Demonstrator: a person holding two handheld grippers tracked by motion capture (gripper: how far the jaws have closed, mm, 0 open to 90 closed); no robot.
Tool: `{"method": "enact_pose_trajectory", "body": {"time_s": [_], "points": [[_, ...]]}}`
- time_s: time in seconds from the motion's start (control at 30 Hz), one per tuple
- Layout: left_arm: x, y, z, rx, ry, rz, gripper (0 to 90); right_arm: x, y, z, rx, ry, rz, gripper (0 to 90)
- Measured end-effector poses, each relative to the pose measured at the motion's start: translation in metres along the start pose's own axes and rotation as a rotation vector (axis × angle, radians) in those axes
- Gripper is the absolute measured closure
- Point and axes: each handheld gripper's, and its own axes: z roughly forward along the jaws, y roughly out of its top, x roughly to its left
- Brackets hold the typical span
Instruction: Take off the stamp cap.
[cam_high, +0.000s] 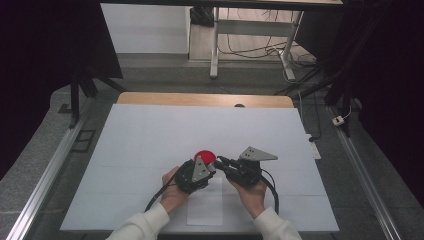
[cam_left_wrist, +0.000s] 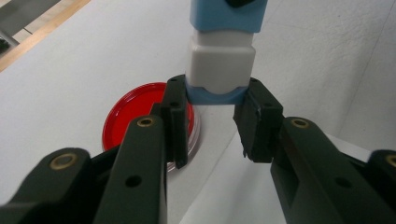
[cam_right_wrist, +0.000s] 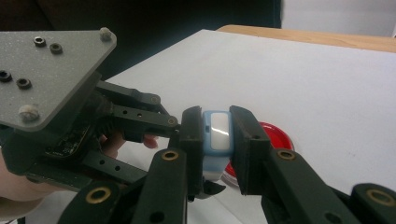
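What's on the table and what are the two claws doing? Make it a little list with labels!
held thing: blue and white block
left gripper: shut on the block's near blue end
right gripper: shut on the block's other end
red dish: round, flat on the table, under and beside the block
table: covered in white sheet
hands: close together, near the table's front

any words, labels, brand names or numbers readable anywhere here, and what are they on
None can be read.
Blue and white block held by both tongs: plain faces, no print; its pale window is blank.
Red dish: no label.
Grey plate on the left tongs: screws and holes, no marking.
White table cover: no writing.
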Motion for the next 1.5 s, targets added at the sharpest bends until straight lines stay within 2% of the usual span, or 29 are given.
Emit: {"method": "enact_pose_trajectory", "body": {"time_s": [0.3,0.4,0.47,0.6,0.73,0.77,0.9,1.5], "points": [[0.000,0.000,0.000,0.011,0.008,0.025,65.9,0.000,0.000,0.001,0.009,0.001,-0.002,75.4],[0.002,0.000,-0.001,-0.003,0.002,0.008,65.9,0.000,0.000,0.000,-0.001,0.001,0.003,75.3],[0.004,-0.001,-0.002,-0.009,-0.005,-0.017,65.9,0.001,0.000,-0.001,-0.009,0.000,0.012,75.4],[0.004,-0.002,-0.001,-0.005,-0.011,-0.017,65.9,0.001,-0.001,-0.001,-0.010,-0.002,0.007,75.5],[0.002,-0.002,0.001,0.020,0.001,0.031,65.9,0.000,0.000,-0.001,-0.010,0.000,0.013,75.7],[0.002,-0.003,0.002,0.024,-0.003,0.032,66.0,0.000,0.000,-0.002,-0.016,-0.014,0.006,75.7],[0.003,-0.003,0.000,0.011,-0.002,0.022,65.9,-0.004,0.003,-0.008,-0.030,-0.025,0.012,75.7],[0.017,-0.007,-0.009,-0.026,-0.017,-0.048,65.7,-0.007,0.003,-0.010,-0.035,-0.020,0.013,75.6]]}}
